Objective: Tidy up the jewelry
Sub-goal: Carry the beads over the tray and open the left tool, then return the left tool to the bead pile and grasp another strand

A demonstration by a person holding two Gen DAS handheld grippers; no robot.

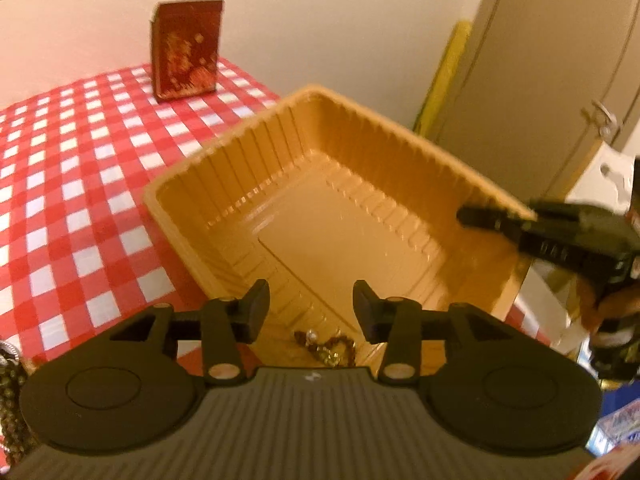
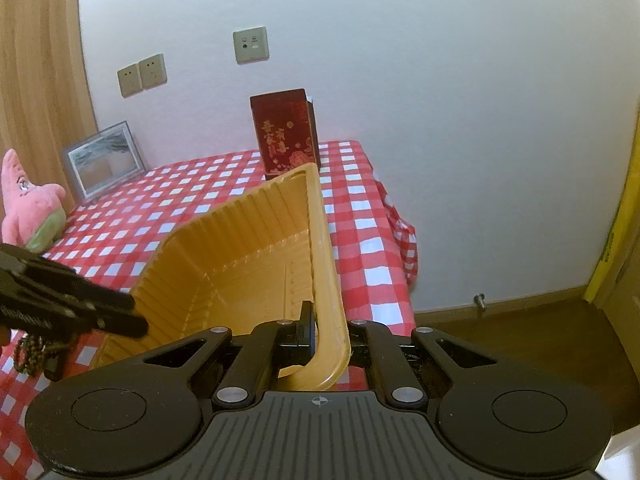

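An orange plastic tray [image 1: 248,152] sits tilted on the red checked tablecloth. A small tangle of gold and brown jewelry [image 1: 326,346] lies in its near corner. My left gripper [image 1: 310,308] is open and empty, just above that jewelry. My right gripper [image 2: 330,332] is shut on the tray's right rim [image 2: 320,240]; it shows at the right of the left wrist view [image 1: 492,218]. The left gripper shows at the left of the right wrist view [image 2: 120,312], with a dark beaded strand [image 2: 30,354] on the cloth below it.
A dark red decorated box [image 1: 186,50] stands at the back of the table by the wall. A framed picture [image 2: 102,158] and a pink plush star [image 2: 30,204] are at the far left. A beaded strand [image 1: 12,400] lies at my lower left. The table edge [image 2: 396,240] drops off to the right.
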